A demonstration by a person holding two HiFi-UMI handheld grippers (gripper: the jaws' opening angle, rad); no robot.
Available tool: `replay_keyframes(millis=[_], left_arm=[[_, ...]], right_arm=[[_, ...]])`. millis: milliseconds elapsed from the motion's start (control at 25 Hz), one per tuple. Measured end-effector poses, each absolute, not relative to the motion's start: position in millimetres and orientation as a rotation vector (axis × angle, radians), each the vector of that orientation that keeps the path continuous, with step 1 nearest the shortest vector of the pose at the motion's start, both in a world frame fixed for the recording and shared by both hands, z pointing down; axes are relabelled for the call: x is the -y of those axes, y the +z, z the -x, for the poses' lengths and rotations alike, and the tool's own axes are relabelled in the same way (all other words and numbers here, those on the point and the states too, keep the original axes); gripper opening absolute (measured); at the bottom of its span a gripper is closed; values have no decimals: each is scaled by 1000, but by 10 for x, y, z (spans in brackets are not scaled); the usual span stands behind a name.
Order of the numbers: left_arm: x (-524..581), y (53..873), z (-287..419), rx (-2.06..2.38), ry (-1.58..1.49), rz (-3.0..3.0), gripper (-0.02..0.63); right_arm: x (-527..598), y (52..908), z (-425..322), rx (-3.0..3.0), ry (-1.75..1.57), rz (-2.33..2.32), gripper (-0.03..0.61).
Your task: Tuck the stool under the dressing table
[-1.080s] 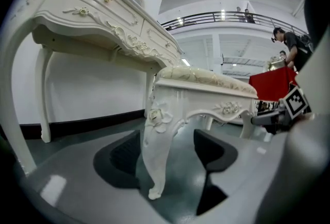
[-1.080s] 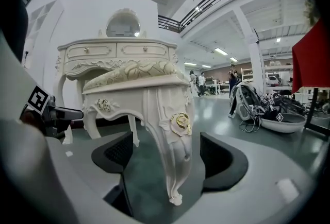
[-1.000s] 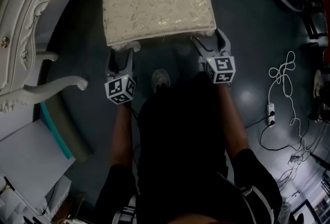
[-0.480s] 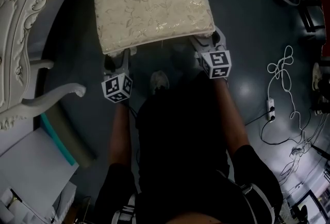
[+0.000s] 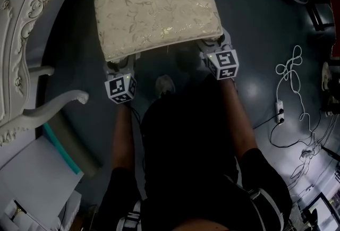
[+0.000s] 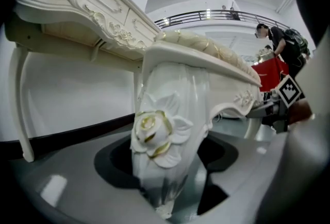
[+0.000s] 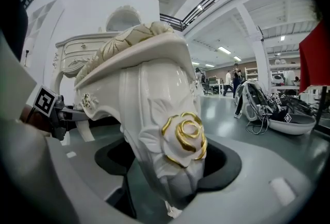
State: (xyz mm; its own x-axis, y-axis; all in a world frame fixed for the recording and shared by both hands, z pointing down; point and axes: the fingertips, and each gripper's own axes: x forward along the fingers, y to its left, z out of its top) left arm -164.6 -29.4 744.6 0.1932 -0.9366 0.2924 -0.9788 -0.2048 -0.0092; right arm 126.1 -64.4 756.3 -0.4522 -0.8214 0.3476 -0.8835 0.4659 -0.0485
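Where the dark floor (image 5: 255, 17) runs alongside the dressing table (image 5: 21, 23), the stool (image 5: 156, 7) stands clear of that worktop, not under it, with a strip of floor between them.
- Seat: rectangular, cream, leaf-patterned, faintly glossy, with one long edge towards the person.
- Frame: white and carved. Each near leg bears a moulded rose with gilt edging.
- Feet: whether they touch the floor cannot be told.

Holding gear:
- The left gripper (image 5: 120, 65) is at the seat's near left corner, its tips under the seat edge. Its fingers (image 6: 72, 187) are closed on the near left leg (image 6: 165, 130), which fills the gap between them.
- The right gripper (image 5: 213, 44) is at the near right corner. Its fingers (image 7: 268, 182) have just been closing. The near right leg (image 7: 172, 130) sits between them, pressed on both sides low down.

Surroundings:
- Dressing table: white, with ornate scrollwork and curved legs, at the head view's left edge. In the left gripper view its drawers with gilt handles rise behind the stool.
- Person: dark clothing, one shoe (image 5: 166, 84) on the floor just behind the stool, between the grippers.
- A white cable (image 5: 291, 78) lies looped on the floor to the right, with a power strip (image 5: 278, 114) near it.
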Motion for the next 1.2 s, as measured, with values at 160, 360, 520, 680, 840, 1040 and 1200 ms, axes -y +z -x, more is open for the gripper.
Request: replay_keyframes(millis=[160,360,520,680,840,1040,1200], left_arm=[[404,7478,1616,1855,359,-2289,335],[495,7416,1633,1877,350,-2298,336],[486,7385,1672,1940,371,-2326,296],[558,7267,1681,1946,383,-2359,266],[588,7030,1738,1960,320,-2361,259],[624,6945,1767,1970,356,-2335,256],[618,6850,1783,1980,365,-2320,256]], right_arm=[[682,7580,-1241,2437,322,-1481,346],[688,7566,-1276,2383,208,-1523,275],[707,7523,-1293,2381,174,-1552,264],[794,7409,-1296,2384,158,-1569,259],[809,7162,-1256,2436,136,-1601,252],[862,7051,-1242,2453,124,-1615,250],[850,6964,-1222,2469,114,-1621,249]])
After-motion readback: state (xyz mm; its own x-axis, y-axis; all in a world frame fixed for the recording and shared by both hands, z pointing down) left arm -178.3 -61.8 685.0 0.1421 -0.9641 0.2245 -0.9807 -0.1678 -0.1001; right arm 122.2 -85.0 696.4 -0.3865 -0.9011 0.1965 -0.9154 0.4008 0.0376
